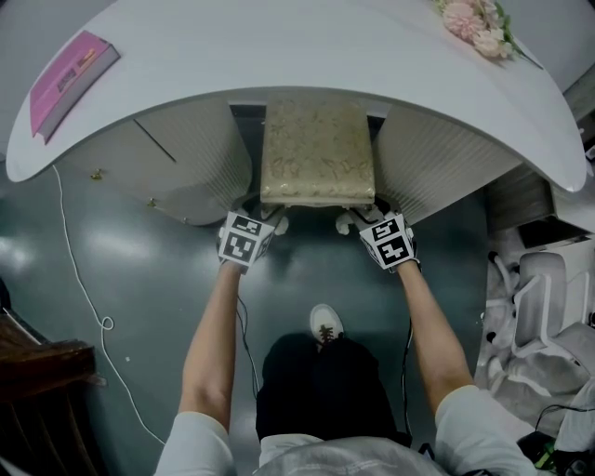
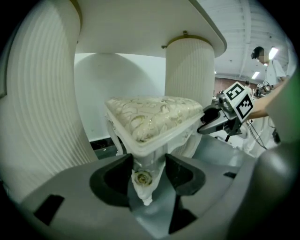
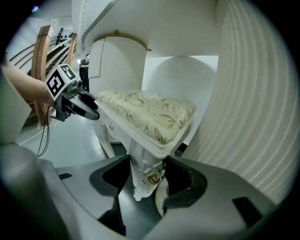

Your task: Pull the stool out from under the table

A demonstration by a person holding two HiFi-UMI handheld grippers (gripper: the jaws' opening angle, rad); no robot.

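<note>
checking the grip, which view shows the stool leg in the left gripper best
Left gripper view: the stool leg, gold rosette included, stands hugged between the left gripper's jaws. Head view mostly hides it under the marker cube; right gripper view shows it far off below that gripper.

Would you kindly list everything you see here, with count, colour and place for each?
table: one, white, curved top on fluted pedestals, across the head view's top.
stool: one, cream-gold floral cushion, white legs, tucked between the pedestals.
book: one, pink, tabletop's left end.
flowers: one bunch, pink, tabletop's right end.
chair: one, white, floor at right.
cable: one, white, floor at left.
shoe: one, white, floor below the stool.
arms: two, bare, reaching toward the stool.
left gripper: one, grey, jaws against the stool's near left leg.
right gripper: one, grey, jaws against its near right leg.
</note>
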